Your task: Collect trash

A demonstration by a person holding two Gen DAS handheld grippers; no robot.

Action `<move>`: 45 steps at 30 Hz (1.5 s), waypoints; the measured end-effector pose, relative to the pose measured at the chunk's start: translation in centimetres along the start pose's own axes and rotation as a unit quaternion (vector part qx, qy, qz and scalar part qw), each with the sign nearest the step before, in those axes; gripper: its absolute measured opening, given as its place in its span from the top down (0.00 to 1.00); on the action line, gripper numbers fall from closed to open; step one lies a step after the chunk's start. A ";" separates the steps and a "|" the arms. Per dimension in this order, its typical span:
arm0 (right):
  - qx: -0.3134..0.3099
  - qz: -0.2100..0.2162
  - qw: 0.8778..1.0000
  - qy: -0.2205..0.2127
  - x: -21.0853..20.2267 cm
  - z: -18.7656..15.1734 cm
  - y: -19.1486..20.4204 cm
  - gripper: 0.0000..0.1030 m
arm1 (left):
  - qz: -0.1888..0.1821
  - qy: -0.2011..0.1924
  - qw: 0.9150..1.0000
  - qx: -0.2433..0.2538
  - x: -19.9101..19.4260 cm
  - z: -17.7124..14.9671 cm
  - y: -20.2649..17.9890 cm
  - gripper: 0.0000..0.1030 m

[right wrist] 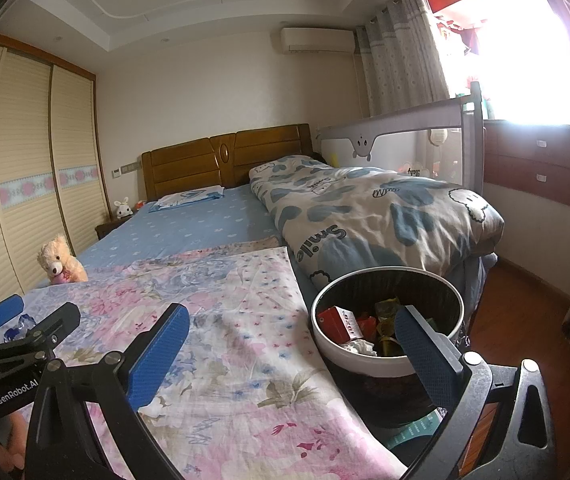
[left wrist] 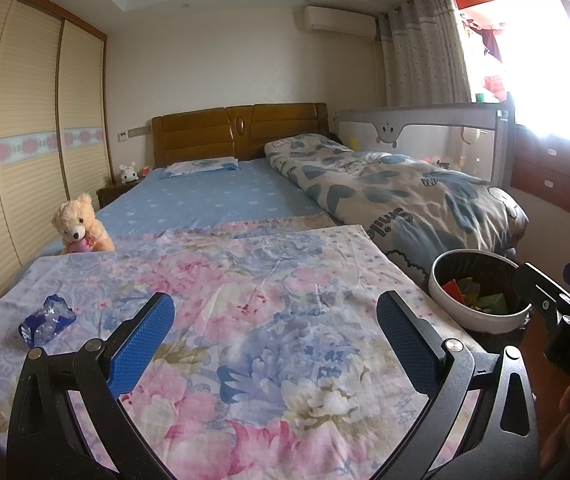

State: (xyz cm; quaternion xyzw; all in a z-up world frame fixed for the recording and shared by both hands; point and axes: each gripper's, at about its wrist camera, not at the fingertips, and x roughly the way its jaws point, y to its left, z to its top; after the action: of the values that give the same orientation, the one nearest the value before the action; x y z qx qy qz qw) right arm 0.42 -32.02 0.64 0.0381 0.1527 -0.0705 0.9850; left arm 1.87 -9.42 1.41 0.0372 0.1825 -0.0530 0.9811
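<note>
Trash wrapper: a crumpled blue and clear plastic wrapper (left wrist: 47, 320) lies on the floral sheet (left wrist: 245, 300) near the left edge of the bed, well apart from the bin. In the right wrist view only a sliver of it (right wrist: 21, 326) shows behind the other tool.
Trash bin: a round bin (left wrist: 481, 322) with a white rim and dark inside stands just beside the right edge of the bed. It holds a red and white box (right wrist: 339, 322), white crumpled paper (right wrist: 361, 347) and green and yellow scraps.
Left claw: spread wide (left wrist: 275, 344), holding nothing, its 2 blue-padded fingers (left wrist: 141, 346) hang over the floral sheet. The wrapper is outside them, to the left of the left finger.
Right claw: spread wide (right wrist: 295, 354), holding nothing. Its left finger (right wrist: 157, 354) is over the sheet and its right finger is over the bin's rim.
Bed: a blue sheet (left wrist: 205, 200) covers the far half below a wooden headboard (left wrist: 241, 132), with a pillow (left wrist: 201, 167) at its foot. A folded quilt with blue hearts (left wrist: 397, 192) lies along the right side, next to a grey bed rail (left wrist: 413, 130).
Toys: a cream teddy bear (left wrist: 79, 226) sits at the left edge of the bed, and a small white rabbit (left wrist: 129, 173) stands on the nightstand.
Room: a louvred wardrobe (left wrist: 25, 140) fills the left wall, an air conditioner (left wrist: 339, 19) hangs high, and a curtain (left wrist: 421, 48) hangs by the bright window.
</note>
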 end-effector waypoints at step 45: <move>0.000 0.000 1.000 0.003 0.0 -0.1 0.1 0.00 | -0.009 0.006 1.000 0.003 0.4 -0.2 -0.3 0.00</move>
State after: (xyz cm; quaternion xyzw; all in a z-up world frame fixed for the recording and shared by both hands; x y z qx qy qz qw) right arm 0.40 -31.90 0.55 0.0387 0.1559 -0.0702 0.9845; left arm 2.13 -9.72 1.09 0.0386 0.1883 -0.0620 0.9794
